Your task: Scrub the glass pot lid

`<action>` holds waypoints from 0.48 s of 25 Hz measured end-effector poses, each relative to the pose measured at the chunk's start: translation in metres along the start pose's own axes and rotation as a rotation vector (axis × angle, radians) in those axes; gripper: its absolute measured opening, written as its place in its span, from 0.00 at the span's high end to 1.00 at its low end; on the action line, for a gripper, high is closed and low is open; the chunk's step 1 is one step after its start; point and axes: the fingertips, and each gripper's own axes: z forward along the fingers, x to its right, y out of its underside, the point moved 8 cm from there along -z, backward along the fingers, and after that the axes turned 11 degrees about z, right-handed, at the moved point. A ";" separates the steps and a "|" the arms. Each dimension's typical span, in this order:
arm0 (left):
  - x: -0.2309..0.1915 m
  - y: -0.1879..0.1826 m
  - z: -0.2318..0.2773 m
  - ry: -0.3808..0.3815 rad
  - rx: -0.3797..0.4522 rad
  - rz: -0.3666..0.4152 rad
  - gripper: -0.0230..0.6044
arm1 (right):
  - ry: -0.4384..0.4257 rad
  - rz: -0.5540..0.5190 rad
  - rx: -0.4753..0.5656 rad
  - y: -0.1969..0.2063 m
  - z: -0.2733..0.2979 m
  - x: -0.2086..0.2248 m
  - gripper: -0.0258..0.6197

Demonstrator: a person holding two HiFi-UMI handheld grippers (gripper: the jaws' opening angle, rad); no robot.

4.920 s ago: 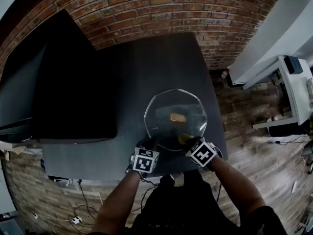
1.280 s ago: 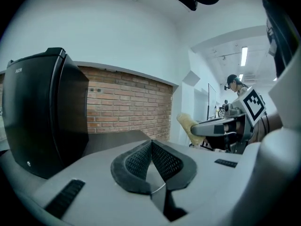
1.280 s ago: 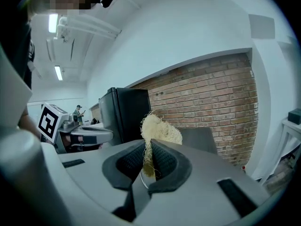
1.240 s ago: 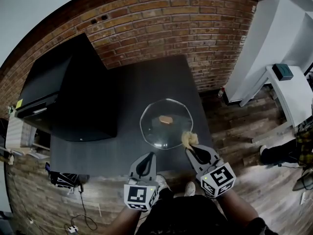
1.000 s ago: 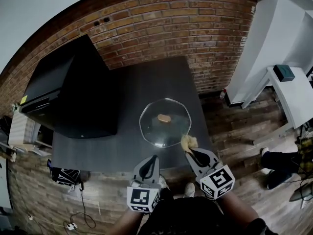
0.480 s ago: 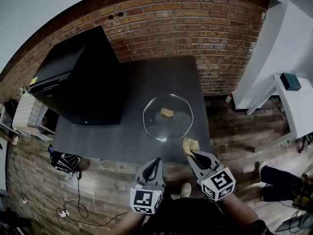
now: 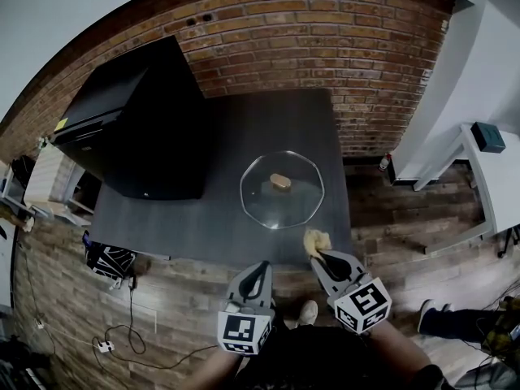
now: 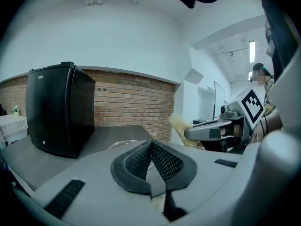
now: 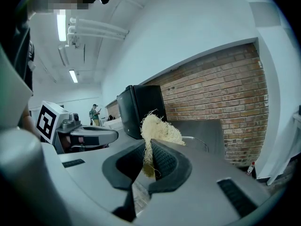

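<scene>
The glass pot lid (image 7: 282, 189) lies flat on the dark table (image 7: 203, 218), with a tan knob (image 7: 279, 181) at its middle. My right gripper (image 7: 316, 253) is shut on a pale fibrous scrubber (image 7: 315, 240), held at the table's near edge, short of the lid. The scrubber (image 9: 157, 129) sticks up from the right gripper (image 9: 148, 157), with the lid's rim (image 9: 194, 140) beyond. My left gripper (image 7: 258, 271) hovers off the table's near edge, shut and empty (image 8: 151, 150); the lid (image 8: 123, 145) shows faintly past it.
A black cabinet-like box (image 7: 138, 124) stands on the table's left part. A brick wall (image 7: 325, 31) runs behind. White furniture (image 7: 487, 169) stands at the right, on the wooden floor (image 7: 390, 226). Cables (image 7: 122, 331) lie on the floor at the left.
Both grippers have drawn back from the lid to the table's near edge, the right one still gripping the scrubber. The view has risen and widened; the lid has stayed in place.
</scene>
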 end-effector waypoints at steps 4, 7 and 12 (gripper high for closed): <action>0.000 -0.003 0.001 -0.003 0.003 0.000 0.91 | -0.002 -0.003 -0.004 0.000 -0.001 -0.001 0.90; -0.001 -0.004 0.002 -0.002 0.004 0.001 0.91 | -0.002 -0.003 -0.003 -0.001 0.000 -0.001 0.90; 0.000 -0.005 0.003 -0.001 0.006 0.006 0.91 | -0.006 -0.001 -0.003 0.000 0.000 0.001 0.90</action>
